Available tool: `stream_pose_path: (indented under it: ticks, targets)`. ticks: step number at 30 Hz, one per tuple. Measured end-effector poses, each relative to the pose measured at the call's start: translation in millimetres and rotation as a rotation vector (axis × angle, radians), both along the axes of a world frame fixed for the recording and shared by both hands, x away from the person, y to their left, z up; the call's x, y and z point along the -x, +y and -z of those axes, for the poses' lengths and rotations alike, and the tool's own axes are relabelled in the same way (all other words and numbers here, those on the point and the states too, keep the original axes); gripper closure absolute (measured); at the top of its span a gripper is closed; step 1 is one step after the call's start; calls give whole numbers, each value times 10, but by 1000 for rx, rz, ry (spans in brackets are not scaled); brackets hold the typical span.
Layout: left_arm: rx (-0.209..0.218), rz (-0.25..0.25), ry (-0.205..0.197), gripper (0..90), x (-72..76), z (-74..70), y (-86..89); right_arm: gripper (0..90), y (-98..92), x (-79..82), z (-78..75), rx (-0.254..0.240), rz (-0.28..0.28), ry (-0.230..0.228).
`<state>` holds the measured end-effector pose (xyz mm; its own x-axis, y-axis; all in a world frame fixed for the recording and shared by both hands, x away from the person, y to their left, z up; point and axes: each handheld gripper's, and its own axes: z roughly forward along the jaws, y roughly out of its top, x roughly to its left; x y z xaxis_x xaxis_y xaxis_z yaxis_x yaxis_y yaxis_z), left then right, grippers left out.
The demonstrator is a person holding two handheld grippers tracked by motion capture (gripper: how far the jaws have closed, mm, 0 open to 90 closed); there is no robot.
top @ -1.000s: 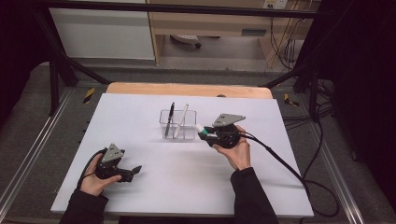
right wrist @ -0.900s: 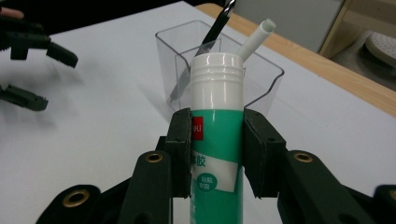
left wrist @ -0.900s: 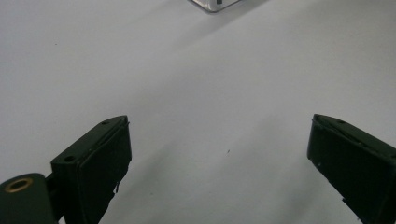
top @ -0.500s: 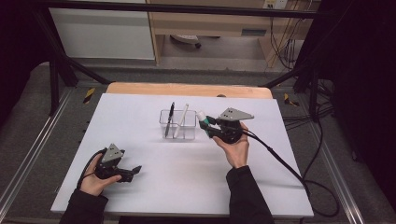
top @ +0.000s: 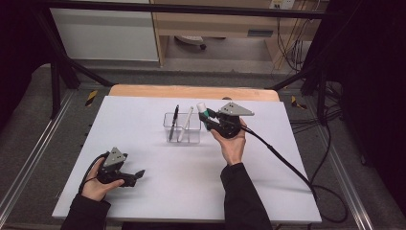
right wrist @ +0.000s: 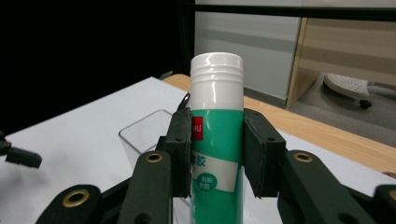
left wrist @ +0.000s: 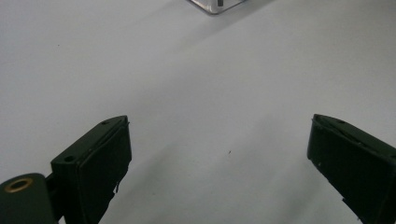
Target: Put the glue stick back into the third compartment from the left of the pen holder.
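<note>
A green glue stick [right wrist: 216, 140] with a white cap stands upright between the pads of my right gripper [right wrist: 217, 154], which is shut on it. In the high view that gripper [top: 207, 118] holds the glue stick [top: 203, 110] just right of a clear plastic holder [top: 182, 129], slightly above the table. A black pen [top: 173, 122] and a white pen [top: 185, 124] lean inside the holder. My left gripper [top: 136, 175] rests on the white tabletop at the front left; its jaws stand wide apart [left wrist: 219, 168] over bare table.
A corner of the clear holder [left wrist: 215, 5] shows at the top of the left gripper view. The white table surface [top: 143, 120] has a wooden strip [top: 191, 92] along its far edge. A cable [top: 287, 165] trails from the right gripper to the floor at right.
My right hand has moved up and toward the far side with the glue stick, ending beside the holder's right end. The left hand has stayed put.
</note>
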<state>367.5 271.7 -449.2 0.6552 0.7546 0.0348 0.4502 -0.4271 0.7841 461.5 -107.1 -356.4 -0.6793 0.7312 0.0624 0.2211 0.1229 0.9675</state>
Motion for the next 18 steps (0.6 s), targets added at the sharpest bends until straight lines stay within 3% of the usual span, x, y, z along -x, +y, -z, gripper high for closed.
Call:
stream_pose_path:
  ticks: [18]
  targets:
    - [3, 0, 3, 61, -7, 7, 17, 660, 260, -279, 140, -61, 17, -19]
